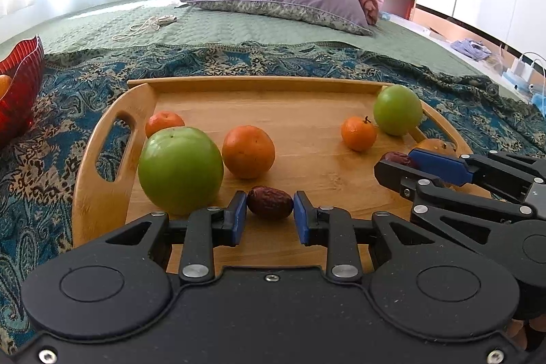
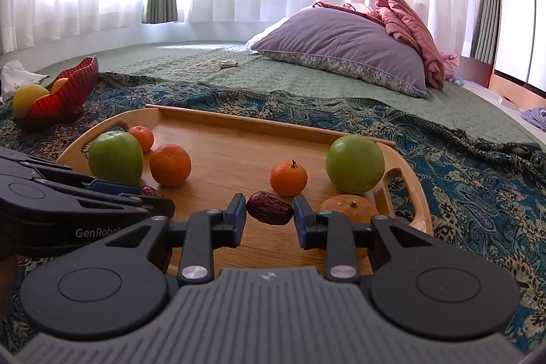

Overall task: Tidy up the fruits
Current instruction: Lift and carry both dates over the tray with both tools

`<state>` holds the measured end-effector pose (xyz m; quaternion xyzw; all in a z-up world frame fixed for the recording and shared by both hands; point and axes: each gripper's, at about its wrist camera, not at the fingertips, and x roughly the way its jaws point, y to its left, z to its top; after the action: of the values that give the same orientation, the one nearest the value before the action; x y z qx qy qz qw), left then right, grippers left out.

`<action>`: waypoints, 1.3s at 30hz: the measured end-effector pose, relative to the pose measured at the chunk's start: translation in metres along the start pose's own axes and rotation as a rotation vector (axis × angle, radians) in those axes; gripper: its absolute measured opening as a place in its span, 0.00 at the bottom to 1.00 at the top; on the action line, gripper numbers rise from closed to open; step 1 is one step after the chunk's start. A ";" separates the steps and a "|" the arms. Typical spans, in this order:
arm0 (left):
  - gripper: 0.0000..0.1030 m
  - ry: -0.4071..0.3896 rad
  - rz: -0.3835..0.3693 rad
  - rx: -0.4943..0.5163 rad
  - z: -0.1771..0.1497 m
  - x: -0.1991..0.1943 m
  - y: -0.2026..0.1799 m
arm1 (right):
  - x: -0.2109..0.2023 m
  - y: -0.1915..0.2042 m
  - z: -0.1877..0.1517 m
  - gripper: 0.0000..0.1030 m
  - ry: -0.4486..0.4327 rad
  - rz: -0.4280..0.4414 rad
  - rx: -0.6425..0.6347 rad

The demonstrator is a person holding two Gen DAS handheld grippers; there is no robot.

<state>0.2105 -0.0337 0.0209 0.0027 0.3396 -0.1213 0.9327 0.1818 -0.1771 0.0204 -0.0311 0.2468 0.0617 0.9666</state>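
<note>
Left wrist view: left gripper [image 1: 269, 210] clamped on a dried date [image 1: 269, 203] over the wooden tray [image 1: 102, 179]; green apple [image 1: 180, 170] just left of its fingers, orange [image 1: 248, 151] ahead. Right wrist view: right gripper [image 2: 269, 210] clamped on second date [image 2: 269, 207]; mandarin [image 2: 288, 177] just ahead, red bowl [image 2: 65, 98] far left.

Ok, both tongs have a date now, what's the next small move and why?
Probably lift both dates clear of the tray and carry them toward the red bowl: the left tongs grip one date, the right tongs another.
</note>
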 end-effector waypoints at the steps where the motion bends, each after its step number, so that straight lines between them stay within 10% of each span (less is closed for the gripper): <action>1: 0.27 0.000 0.000 -0.003 0.001 0.001 0.000 | 0.001 -0.001 0.000 0.34 0.001 -0.001 0.003; 39: 0.28 -0.015 0.020 -0.019 0.006 0.015 0.000 | 0.027 -0.004 -0.004 0.34 0.058 0.003 0.053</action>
<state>0.2250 -0.0379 0.0160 -0.0037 0.3339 -0.1086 0.9363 0.2035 -0.1784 0.0037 -0.0071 0.2761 0.0557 0.9595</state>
